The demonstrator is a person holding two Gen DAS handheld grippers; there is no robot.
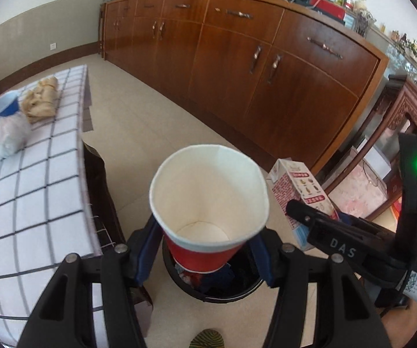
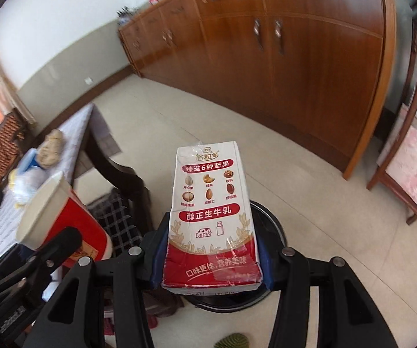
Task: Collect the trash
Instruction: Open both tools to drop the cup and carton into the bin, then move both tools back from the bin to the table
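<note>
Nearest, the left gripper (image 1: 205, 249) has its fingers closed on a red paper cup (image 1: 208, 203) above the black bin (image 1: 223, 287). The right gripper (image 2: 211, 256) clamps a milk carton (image 2: 211, 214) over it. Left, the checked surface (image 1: 28, 188) holds wrappers (image 1: 39, 101). Open tiled floor (image 1: 156, 116) runs far to wooden cabinets (image 1: 237, 52).

Matt paper is seen in the red cup (image 1: 208, 203); glossy printed card in the carton (image 2: 212, 217); polished wood in the cabinet (image 1: 237, 58) ahead.
</note>
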